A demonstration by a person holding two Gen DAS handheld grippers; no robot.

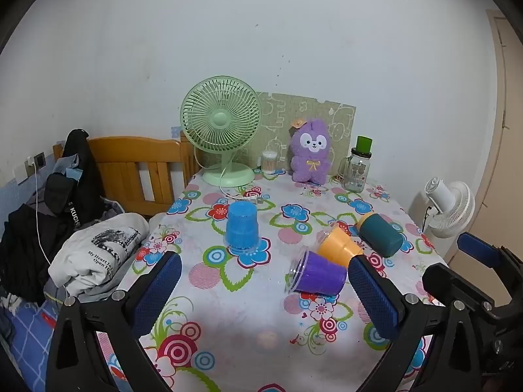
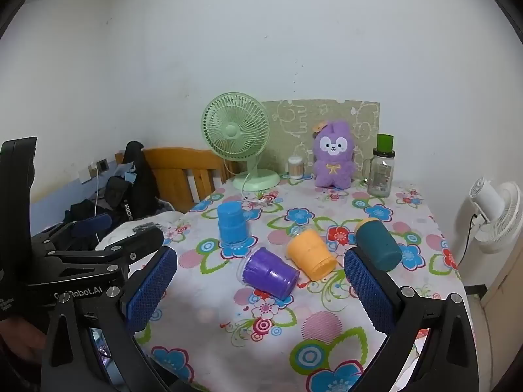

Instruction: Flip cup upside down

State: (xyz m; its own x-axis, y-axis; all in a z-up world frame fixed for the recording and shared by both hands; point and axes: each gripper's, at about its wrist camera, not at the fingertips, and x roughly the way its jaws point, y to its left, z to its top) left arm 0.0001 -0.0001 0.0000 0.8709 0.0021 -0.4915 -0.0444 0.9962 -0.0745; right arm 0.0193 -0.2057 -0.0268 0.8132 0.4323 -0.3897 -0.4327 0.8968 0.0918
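- Grippers: left gripper [image 1: 264, 289] and right gripper [image 2: 260, 289] both hover over the near table edge, jaws spread wide, nothing between the blue pads. In the left wrist view the right gripper shows at 4 o'clock; in the right wrist view the left gripper shows at 9 o'clock.
- Table [image 1: 248, 313]: covered by a floral cloth.
- Purple cup [image 1: 318, 276] [image 2: 269, 272]: nearest cup, lying on its side, at 12 o'clock from the right gripper and 1 o'clock from the left gripper. Clear rim points left, base points right.
- Orange cup [image 1: 338, 245] [image 2: 310, 253]: on its side, just behind and right of the purple cup, close to it or touching; contact cannot be confirmed.
- Teal cup [image 1: 380, 233] [image 2: 377, 243]: on its side, at 2 o'clock, just right of the orange cup, yellow end pointing away.
- Blue cup [image 1: 242, 227] [image 2: 232, 223]: stands mouth down at 11 o'clock, apart from the other three.
- Green fan [image 1: 222, 130] [image 2: 237, 134]: upright at the far edge, 12 o'clock.
- Plush [image 1: 310, 152] [image 2: 333, 155]: purple, seated right of the green fan, against a patterned board [image 1: 340, 111].
- Jar [image 1: 358, 166] [image 2: 382, 168]: clear glass with a green top, at the far right corner.
- White fan [image 1: 449, 204] [image 2: 497, 212]: beyond the table's right edge, at 3 o'clock.
- Clothes [image 1: 65, 215]: piled on a bed at 9 o'clock.
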